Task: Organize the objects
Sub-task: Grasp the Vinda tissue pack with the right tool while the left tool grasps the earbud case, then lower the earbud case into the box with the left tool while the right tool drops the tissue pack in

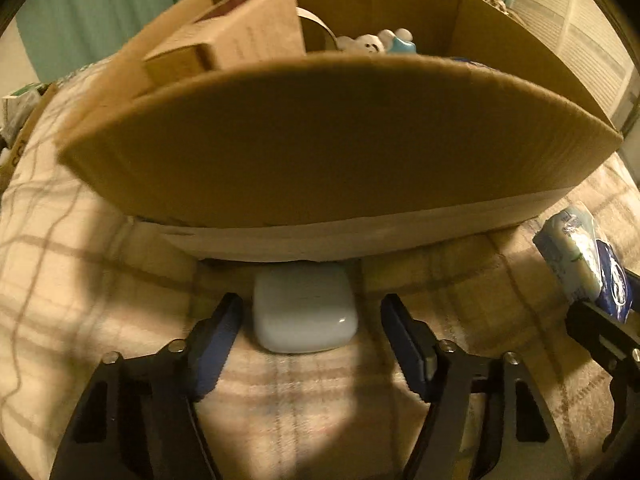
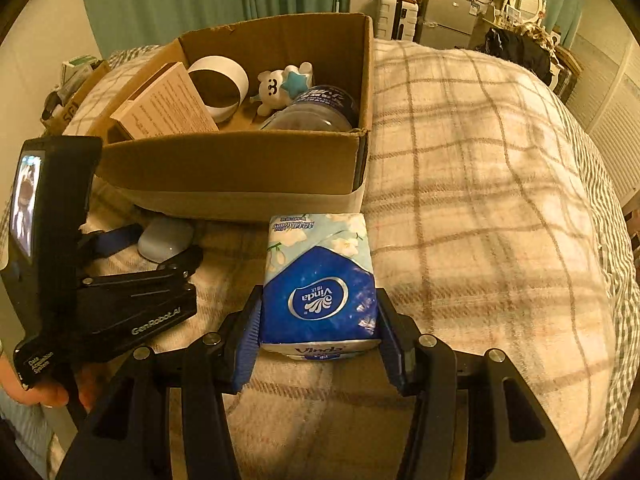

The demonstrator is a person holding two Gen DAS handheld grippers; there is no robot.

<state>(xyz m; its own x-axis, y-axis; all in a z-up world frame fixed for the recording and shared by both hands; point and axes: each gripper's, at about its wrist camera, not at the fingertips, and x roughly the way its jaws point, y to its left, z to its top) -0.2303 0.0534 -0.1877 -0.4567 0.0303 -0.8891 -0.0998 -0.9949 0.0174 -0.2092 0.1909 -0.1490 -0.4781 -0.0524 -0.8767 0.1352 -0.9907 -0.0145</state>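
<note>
On the plaid blanket (image 2: 480, 200), the right hand-held gripper (image 2: 320, 344) seemingly clamps the tissue pack (image 2: 320, 280), lengthwise toward the box (image 2: 240, 172).

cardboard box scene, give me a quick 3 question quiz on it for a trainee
1. True or false: the right hand-held gripper is shut on the tissue pack.
2. Multiple choice: where does the white earbud case lie? A) inside the cardboard box; B) on the plaid blanket against the box's near wall, between the open fingers of the left hand-held gripper; C) on top of the tissue pack.
3. Name the white and blue thing in the box beside the plastic bottle.

Key: 1 true. 2 B. 3 the bear toy.
</note>
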